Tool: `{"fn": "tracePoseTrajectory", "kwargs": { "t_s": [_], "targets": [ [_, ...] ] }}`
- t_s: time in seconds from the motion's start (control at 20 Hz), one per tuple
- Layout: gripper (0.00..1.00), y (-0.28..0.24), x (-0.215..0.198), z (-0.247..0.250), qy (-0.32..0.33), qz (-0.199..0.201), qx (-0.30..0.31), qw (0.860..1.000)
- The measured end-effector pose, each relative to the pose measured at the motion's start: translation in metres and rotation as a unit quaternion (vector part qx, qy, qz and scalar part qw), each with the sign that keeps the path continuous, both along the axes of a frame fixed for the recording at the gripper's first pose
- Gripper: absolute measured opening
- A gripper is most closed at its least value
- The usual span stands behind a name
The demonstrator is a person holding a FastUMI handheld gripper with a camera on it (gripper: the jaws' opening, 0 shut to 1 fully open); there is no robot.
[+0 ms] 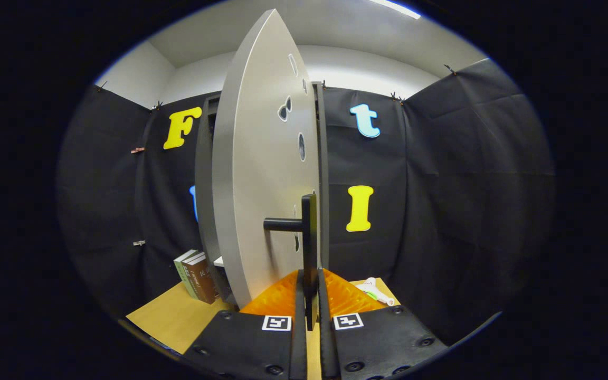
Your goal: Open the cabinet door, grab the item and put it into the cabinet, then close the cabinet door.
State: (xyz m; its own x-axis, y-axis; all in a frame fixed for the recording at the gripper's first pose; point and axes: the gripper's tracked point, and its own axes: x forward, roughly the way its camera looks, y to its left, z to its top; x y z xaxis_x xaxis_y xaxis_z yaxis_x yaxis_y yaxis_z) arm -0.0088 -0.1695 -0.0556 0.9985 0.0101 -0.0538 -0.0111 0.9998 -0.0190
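Gripper fingers clamp both sides of the black door handle; grey cabinet door stands ajar at twelve o'clock, books at ten o'clock.

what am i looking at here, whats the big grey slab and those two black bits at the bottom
The camera rides on a hand-held gripper and looks forward along its two fingers; those are the black bits at the bottom. A person carries this tool; there is no robot arm.

The grey slab is a cabinet door, seen almost edge-on and swung part way open. The dark bar sticking out of it is the handle. The two fingers are closed on the handle's lower end, one on each side.

Everything stands on a wooden table. To the left of the door, some books lean beside the cabinet. To the right of the fingers lies a small white item, too small to identify. The black cloth behind is just the booth's wall.
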Motion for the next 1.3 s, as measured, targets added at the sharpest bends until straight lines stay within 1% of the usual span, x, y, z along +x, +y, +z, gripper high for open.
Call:
{"fn": "tracePoseTrajectory", "kwargs": {
  "t_s": [0.25,0.45,0.65,0.75,1.05,1.2,1.3],
  "targets": [
    [0.14,-0.018,0.001,-0.002,-0.006,-0.013,0.014,1.000],
    [0.14,-0.020,-0.003,-0.003,-0.008,-0.022,0.014,1.000],
    [0.14,-0.042,-0.017,0.009,-0.032,-0.051,0.014,0.998],
    [0.14,-0.047,-0.028,0.016,-0.039,-0.056,0.017,0.997],
    [0.14,-0.034,-0.043,0.026,-0.057,-0.074,-0.011,0.996],
    [0.14,-0.013,-0.056,0.028,-0.062,-0.075,-0.028,0.995],
    [0.14,0.005,-0.053,0.029,-0.067,-0.070,-0.028,0.995]
  ]
}}
